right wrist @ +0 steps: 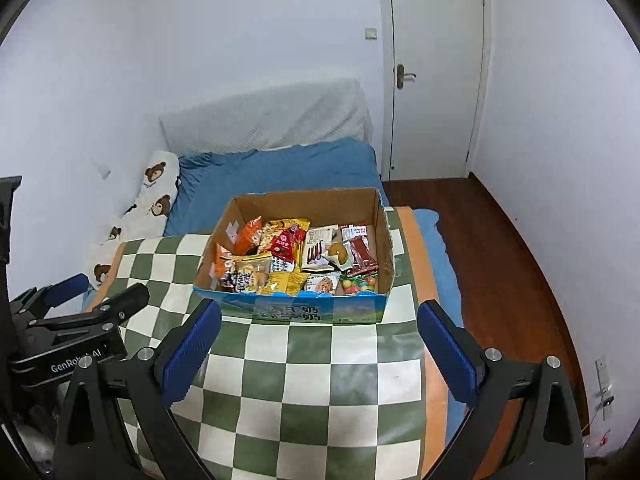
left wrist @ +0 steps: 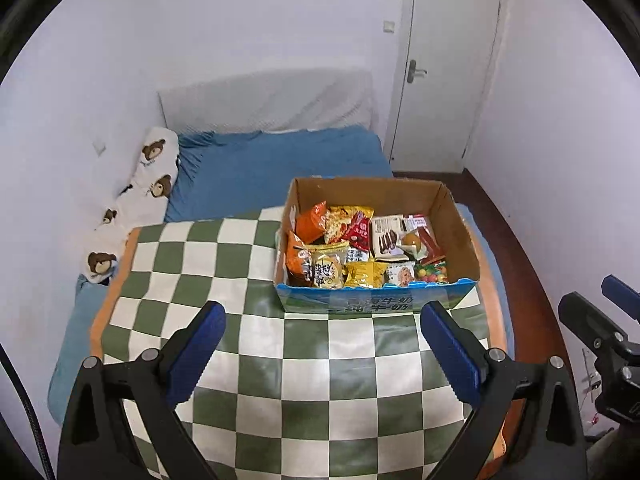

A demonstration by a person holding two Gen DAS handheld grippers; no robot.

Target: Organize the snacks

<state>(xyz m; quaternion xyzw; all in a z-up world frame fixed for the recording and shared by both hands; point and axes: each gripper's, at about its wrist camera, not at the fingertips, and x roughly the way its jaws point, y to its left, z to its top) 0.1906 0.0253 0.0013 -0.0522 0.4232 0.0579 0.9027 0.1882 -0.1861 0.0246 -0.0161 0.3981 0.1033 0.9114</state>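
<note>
Cardboard box (left wrist: 460, 240) of snacks (left wrist: 360, 248) at 12 o'clock, light crinkly packets.
Left gripper (left wrist: 320, 344) and right gripper (right wrist: 320, 344) gape wide, empty; pinch packet edges.

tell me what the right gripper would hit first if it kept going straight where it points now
Probably the checkered cloth, just short of the snack box; the open right gripper holds nothing. Depth is unclear.
</note>
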